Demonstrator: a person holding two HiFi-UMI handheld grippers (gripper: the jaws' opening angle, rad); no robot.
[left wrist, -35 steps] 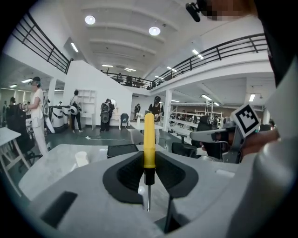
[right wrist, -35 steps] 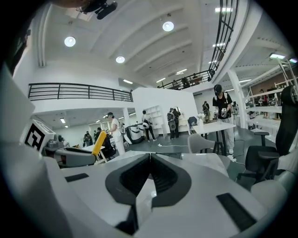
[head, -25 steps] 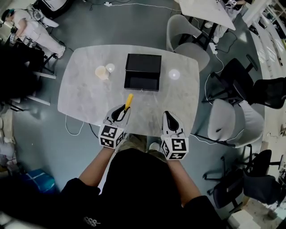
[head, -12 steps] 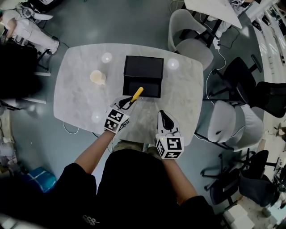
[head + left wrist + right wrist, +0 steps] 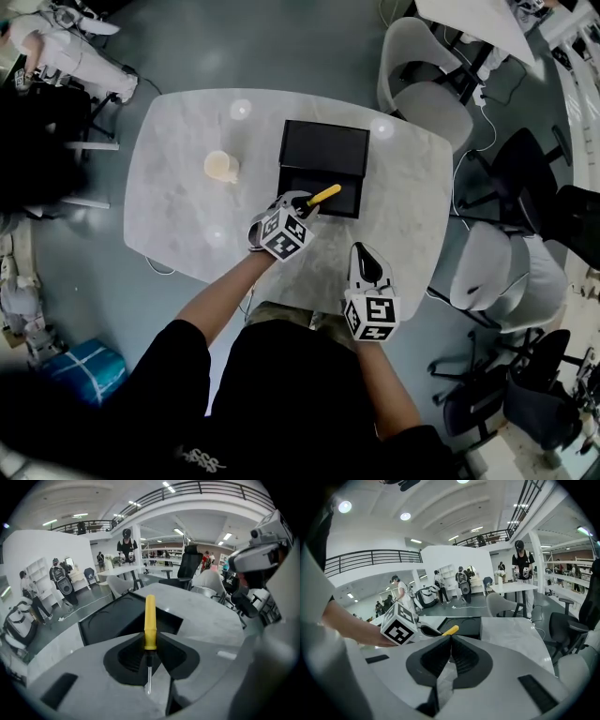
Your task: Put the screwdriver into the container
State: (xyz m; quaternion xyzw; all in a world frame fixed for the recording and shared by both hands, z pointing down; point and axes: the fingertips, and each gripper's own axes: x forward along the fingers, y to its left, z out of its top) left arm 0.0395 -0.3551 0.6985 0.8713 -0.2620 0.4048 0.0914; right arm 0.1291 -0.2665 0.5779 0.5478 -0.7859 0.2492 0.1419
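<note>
The left gripper (image 5: 302, 202) pinches the screwdriver (image 5: 324, 195) where its yellow handle meets the thin metal part. It has moved from the near side of the table (image 5: 178, 187) up to the black container (image 5: 323, 150), so the handle now pokes over the box's front edge. The right gripper (image 5: 366, 261) is pressed together with nothing in it and waits back, so I think only the drop into the box is left.

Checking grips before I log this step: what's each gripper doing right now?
Left gripper: closed on the screwdriver, gripped just below its yellow handle.
Right gripper: closed, holding nothing.
</note>
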